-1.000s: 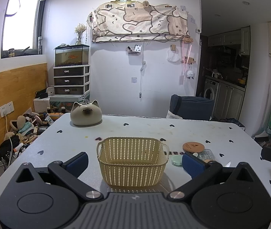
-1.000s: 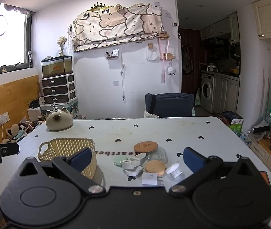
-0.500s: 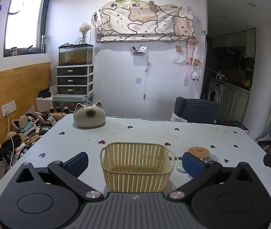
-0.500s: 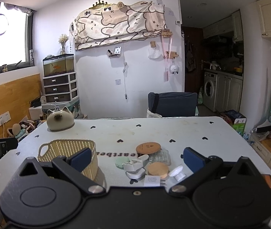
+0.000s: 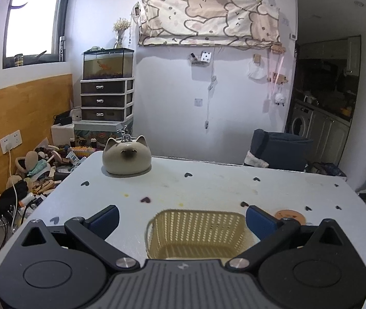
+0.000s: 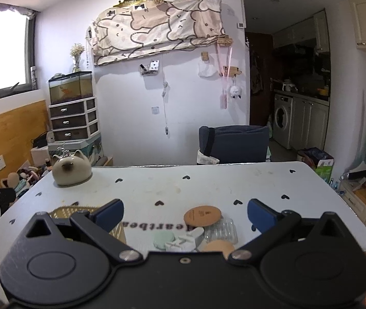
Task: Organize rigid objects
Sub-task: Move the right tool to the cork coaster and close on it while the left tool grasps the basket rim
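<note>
Yellow plastic, the latticed basket (image 5: 195,231) sat empty on the white desk (image 5: 208,180), close in front of the left gripper (image 5: 182,219) and between its two blue-padded fingers (image 5: 104,219), which stood wide apart and held nothing. In the right wrist view only a corner of the basket showed, behind that gripper's left finger. The right gripper (image 6: 185,215) was likewise spread wide and empty, hovering over a small cluster of things lying to the basket's right: a brown disc (image 6: 202,215) resting partly on a clear ribbed box (image 6: 220,229), a pale green lid (image 6: 162,239), a white clip-like piece (image 6: 183,240) just beside it, and a tan wooden lid (image 6: 217,246) partly hidden by the gripper body. They lay touching or nearly so; the exact overlaps could not be told. Printed letters (image 6: 154,226) and black hearts marked the desk. Far back at its left corner stood a cream cat-shaped pot (image 5: 125,158). A dark blue chair (image 6: 234,143) stood beyond the far edge.
</note>
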### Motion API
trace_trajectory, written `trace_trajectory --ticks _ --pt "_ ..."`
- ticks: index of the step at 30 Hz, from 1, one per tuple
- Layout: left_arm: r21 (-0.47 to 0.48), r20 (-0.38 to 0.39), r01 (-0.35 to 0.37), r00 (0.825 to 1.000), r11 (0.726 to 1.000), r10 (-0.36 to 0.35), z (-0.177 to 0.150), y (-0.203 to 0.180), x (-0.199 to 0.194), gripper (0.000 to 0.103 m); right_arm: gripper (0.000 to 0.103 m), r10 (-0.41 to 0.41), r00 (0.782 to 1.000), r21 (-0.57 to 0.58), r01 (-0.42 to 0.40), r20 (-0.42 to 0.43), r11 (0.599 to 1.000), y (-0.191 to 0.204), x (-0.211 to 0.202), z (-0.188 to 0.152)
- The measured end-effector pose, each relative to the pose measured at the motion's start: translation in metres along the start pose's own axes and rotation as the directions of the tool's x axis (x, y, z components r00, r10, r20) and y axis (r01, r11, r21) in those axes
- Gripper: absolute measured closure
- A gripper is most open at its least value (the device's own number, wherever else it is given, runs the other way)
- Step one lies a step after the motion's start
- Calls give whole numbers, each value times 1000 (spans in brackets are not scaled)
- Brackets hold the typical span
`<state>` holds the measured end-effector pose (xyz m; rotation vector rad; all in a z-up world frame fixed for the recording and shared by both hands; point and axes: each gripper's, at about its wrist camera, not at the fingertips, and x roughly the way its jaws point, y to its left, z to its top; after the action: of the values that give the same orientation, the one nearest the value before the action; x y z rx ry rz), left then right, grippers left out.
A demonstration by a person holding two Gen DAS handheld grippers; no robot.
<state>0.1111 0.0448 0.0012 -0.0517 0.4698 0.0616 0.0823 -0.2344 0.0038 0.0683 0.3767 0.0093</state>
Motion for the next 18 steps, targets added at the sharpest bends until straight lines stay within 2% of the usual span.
trace_trajectory --ticks 8,12,14,18 --pt "50 -70 -17 997 999 21 17 17 56 0 0 -35 999 6 35 -9 999 6 50 19" --pt "53 -122 2 993 999 5 17 29 82 0 0 -56 998 -4 56 -27 998 9 75 26" --pt "55 -175 11 985 998 -1 17 37 98 0 0 -64 997 -6 64 -45 998 10 89 29" --pt "17 -217 55 975 998 -50 15 51 114 0 0 -84 993 -2 85 -84 996 10 118 35"
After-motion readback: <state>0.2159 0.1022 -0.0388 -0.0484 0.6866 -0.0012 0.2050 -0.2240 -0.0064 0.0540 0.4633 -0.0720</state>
